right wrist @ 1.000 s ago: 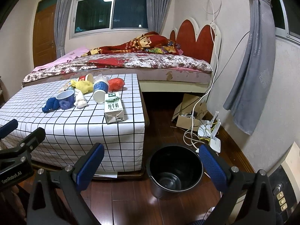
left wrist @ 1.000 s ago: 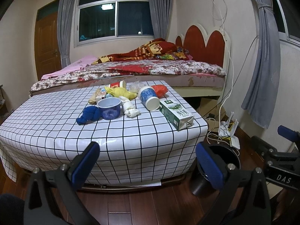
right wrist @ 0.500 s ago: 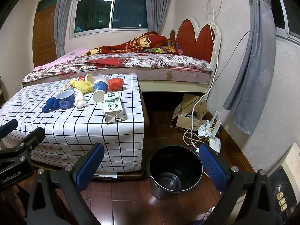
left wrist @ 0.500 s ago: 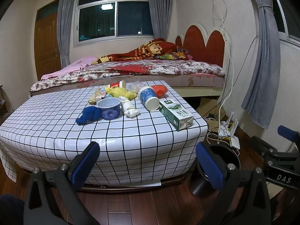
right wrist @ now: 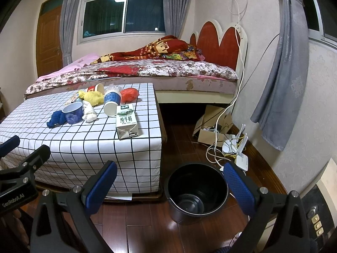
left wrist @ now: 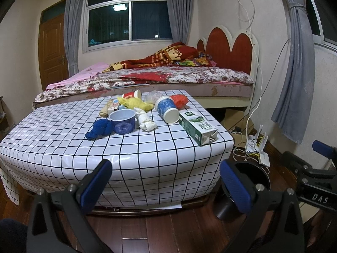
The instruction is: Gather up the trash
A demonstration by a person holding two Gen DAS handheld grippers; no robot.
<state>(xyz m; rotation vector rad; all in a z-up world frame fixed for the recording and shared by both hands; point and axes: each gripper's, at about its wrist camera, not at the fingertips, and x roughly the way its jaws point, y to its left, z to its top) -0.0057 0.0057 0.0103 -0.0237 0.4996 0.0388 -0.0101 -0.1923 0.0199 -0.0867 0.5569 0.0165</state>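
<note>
Table (left wrist: 147, 147) fills mid-frame; carton (left wrist: 198, 126) lies upper right of my empty, parted left jaws, long axis pointing away; right jaws parted too.

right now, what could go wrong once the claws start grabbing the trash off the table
1. The milk carton lies near the table's corner edge; a nudge could push it to the floor instead of into the black bucket.
2. The blue cup lies on its side and could roll away when touched.
3. Cables and a router lie on the floor beside the bucket, so a missed drop may land among them.

Both the left claw and right claw are open and empty.
</note>
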